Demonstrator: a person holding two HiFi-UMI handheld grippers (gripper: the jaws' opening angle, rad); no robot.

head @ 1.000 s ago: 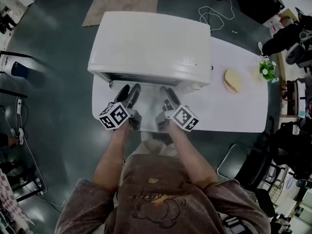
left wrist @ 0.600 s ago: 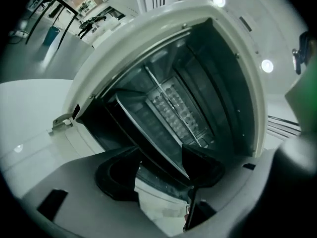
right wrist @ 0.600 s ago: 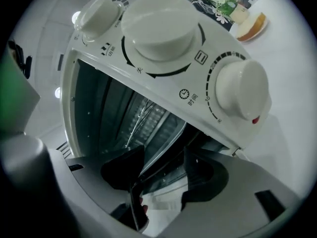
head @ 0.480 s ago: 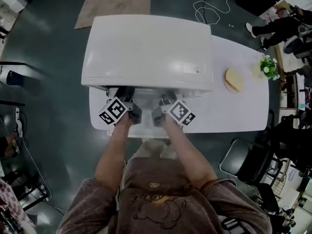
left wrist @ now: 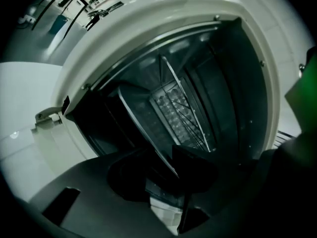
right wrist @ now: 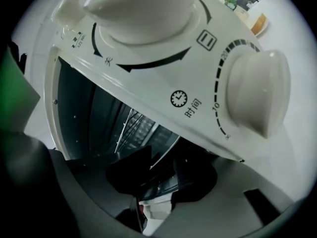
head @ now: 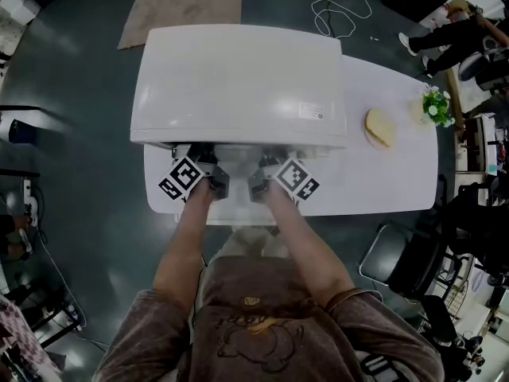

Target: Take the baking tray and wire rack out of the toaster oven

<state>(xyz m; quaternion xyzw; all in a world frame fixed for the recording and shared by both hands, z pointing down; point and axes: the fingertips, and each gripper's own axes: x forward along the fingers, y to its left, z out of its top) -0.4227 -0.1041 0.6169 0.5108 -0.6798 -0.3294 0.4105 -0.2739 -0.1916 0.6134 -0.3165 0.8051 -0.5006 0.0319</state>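
L tongs & R tongs had just been closing; each gripped tray by its front rim at oven mouth. Tray was inside oven w/ rack, on separate levels. Oven stood on table.

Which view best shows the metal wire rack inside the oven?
Left gripper view: the metal wire rack shows its grid plainly. Right gripper view catches a sliver; head view shows only the white toaster oven's top.
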